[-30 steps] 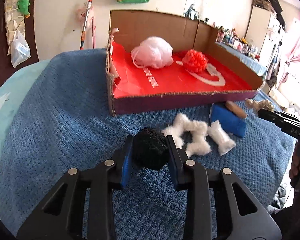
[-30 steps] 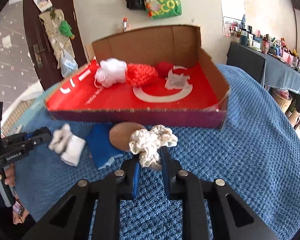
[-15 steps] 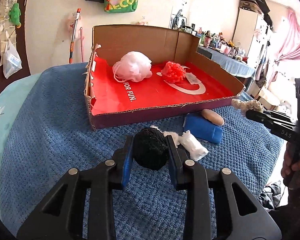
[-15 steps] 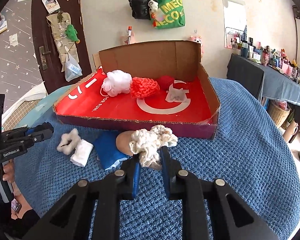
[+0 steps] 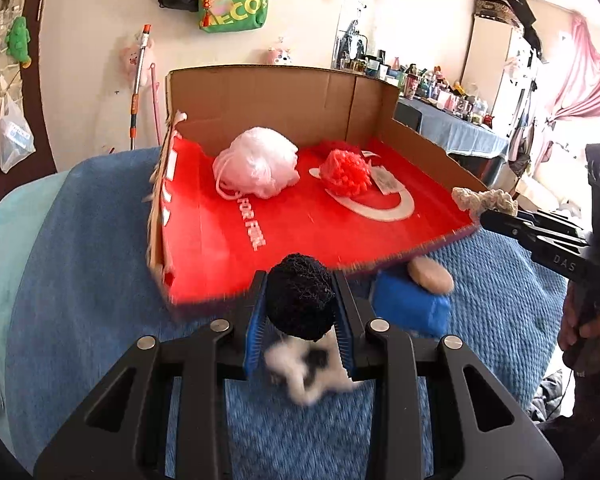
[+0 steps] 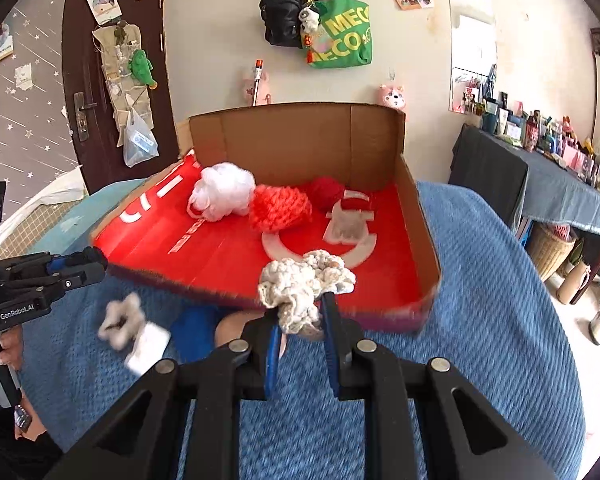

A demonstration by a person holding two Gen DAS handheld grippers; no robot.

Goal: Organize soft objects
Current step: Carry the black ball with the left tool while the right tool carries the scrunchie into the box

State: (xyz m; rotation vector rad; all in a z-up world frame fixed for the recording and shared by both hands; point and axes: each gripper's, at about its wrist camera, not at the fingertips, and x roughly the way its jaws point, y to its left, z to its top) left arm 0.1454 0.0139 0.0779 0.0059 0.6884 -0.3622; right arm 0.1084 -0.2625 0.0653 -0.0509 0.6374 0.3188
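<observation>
Right gripper (image 6: 300,312) clamped on cream crochet piece (image 6: 306,286), near edge of red-lined cardboard box (image 6: 416,216); left gripper (image 6: 90,266) far left.

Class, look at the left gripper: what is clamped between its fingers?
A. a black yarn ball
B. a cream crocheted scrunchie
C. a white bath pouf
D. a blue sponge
A: the left gripper is shut on the black yarn ball, while the cream crocheted scrunchie sits in the right gripper.
</observation>
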